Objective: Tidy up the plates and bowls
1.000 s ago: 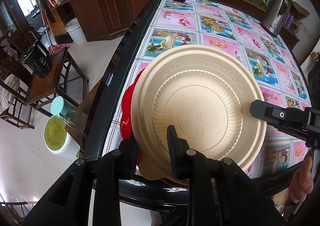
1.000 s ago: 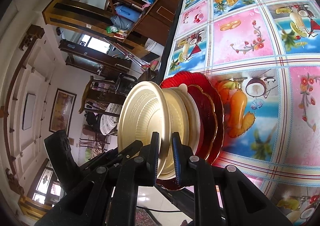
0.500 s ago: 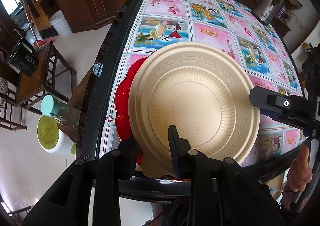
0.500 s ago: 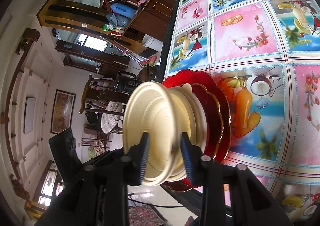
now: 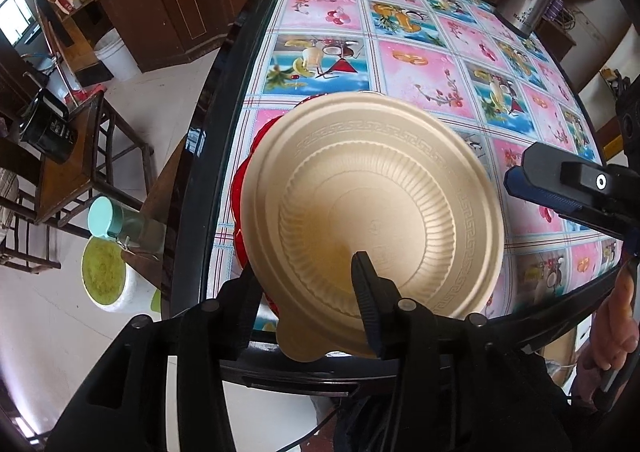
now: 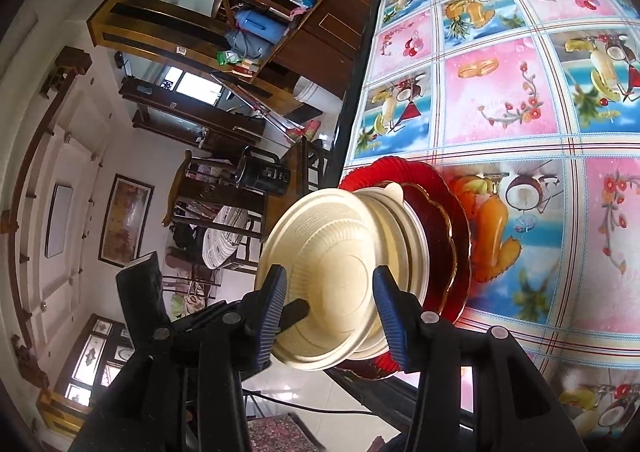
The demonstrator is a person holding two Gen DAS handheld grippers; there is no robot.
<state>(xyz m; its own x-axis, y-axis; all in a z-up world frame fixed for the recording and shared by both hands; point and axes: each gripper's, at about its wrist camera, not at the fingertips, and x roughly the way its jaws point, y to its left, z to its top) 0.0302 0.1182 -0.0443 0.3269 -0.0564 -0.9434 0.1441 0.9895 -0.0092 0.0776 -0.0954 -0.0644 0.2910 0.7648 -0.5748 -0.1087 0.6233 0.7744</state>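
Beige bowl (image 5: pixel 372 208) (left tongs (image 5: pixel 308 292) clamped, right tongs (image 6: pixel 328 308) wide) hides red plates (image 6: pixel 448 252).

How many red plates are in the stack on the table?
2 that I can see: a large red plate at the bottom, lying on the tablecloth, and a smaller gold-rimmed red plate on top of it, under the beige bowls. More may be hidden.

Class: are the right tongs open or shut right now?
Open. In the right wrist view the right tongs stand spread, with the beige bowl between them.
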